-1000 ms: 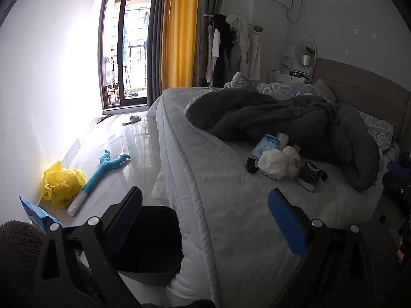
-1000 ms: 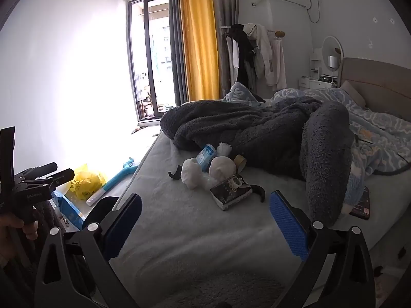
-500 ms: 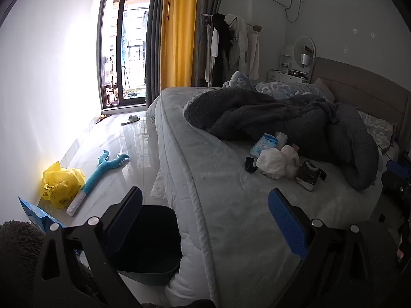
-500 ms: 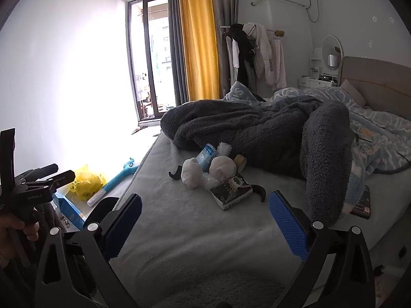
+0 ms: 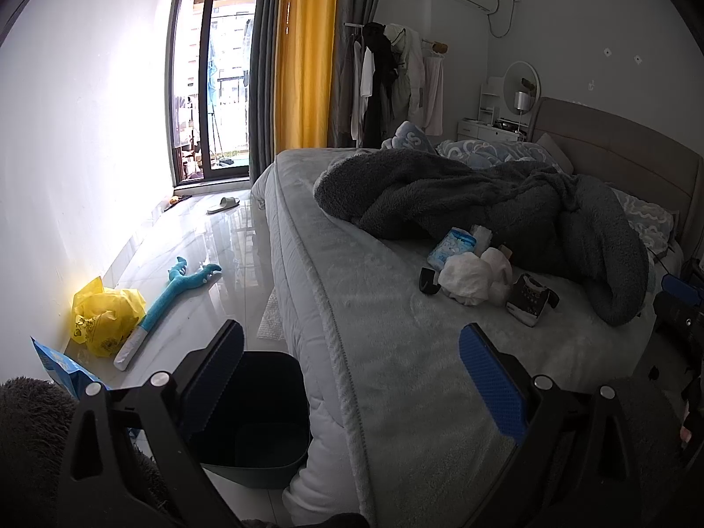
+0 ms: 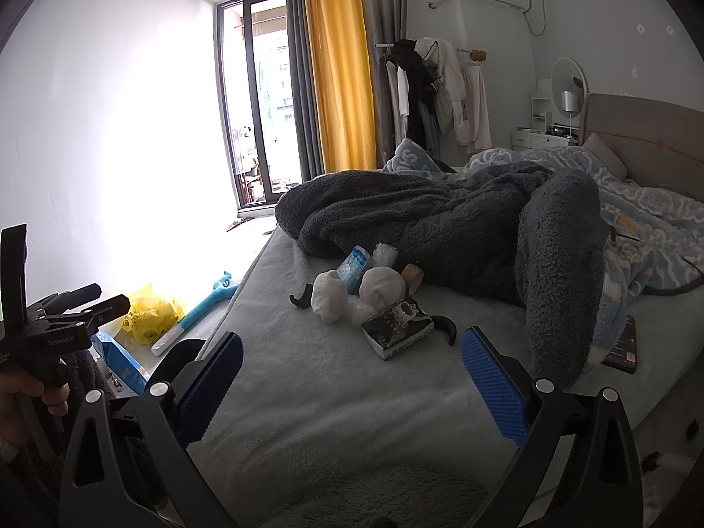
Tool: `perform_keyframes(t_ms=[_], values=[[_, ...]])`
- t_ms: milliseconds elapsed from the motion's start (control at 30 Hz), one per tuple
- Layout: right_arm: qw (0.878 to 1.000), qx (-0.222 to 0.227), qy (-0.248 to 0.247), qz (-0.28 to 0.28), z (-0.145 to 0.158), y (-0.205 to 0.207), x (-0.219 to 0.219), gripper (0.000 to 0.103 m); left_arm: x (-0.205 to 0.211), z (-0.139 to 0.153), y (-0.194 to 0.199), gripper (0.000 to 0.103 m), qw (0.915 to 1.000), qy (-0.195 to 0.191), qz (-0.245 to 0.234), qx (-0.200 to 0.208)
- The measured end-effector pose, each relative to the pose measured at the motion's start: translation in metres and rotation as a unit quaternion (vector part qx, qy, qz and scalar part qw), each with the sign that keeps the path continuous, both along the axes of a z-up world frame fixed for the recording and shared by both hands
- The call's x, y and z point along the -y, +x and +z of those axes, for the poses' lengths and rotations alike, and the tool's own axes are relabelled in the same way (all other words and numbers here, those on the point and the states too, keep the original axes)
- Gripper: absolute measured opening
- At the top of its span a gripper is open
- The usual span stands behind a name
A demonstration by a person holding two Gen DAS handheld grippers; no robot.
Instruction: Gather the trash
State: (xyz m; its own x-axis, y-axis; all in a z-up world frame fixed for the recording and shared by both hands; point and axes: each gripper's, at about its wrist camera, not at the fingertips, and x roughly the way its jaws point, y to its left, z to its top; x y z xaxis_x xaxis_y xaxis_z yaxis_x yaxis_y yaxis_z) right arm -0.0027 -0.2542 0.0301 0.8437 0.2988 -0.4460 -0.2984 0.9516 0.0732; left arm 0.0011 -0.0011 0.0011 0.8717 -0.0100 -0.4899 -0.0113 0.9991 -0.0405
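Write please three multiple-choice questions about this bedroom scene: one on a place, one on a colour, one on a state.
1. Where does the trash bin stand?
A. on the bed
B. on the floor beside the bed
C. by the balcony door

2. What colour is the plastic bag on the floor?
A. yellow
B. red
C. black

3. In what state is the right gripper?
A. shut on a tissue
B. shut on nothing
C. open, holding nothing

Answers: 1 B, the bin sits on the tiles against the mattress edge; 2 A, it is bright yellow; 3 C, its blue pads stand wide apart with only bed between.
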Motion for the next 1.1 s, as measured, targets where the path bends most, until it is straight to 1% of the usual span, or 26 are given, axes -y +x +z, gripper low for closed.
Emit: perform_keyframes(t_ms=[67,333,1000,1100], values=[[1.000,-0.002,0.000,0.000,0.000,0.003,0.006,0.100,0.000,0.000,0.000,0.100,1.0000,0.000,0.000,0.000],[1.000,-0.001,-0.002,0.001,-0.002,0.002,0.002,0.100,0.000,0.000,0.000,0.100,1.0000,0.000,0.000,-0.001],[1.000,-0.006,0.002,-0.002,0.002,0.003,0.008,0.100,0.000,-0.001,0.000,0.100,1.0000,0.000,-0.001,0.000],[1.000,-0.011,0.003,-0.009,0.004,0.005,0.012,0.100,0.001,-0.001,-0.001,0.100,0.9999,-0.009,-0.005,0.000]])
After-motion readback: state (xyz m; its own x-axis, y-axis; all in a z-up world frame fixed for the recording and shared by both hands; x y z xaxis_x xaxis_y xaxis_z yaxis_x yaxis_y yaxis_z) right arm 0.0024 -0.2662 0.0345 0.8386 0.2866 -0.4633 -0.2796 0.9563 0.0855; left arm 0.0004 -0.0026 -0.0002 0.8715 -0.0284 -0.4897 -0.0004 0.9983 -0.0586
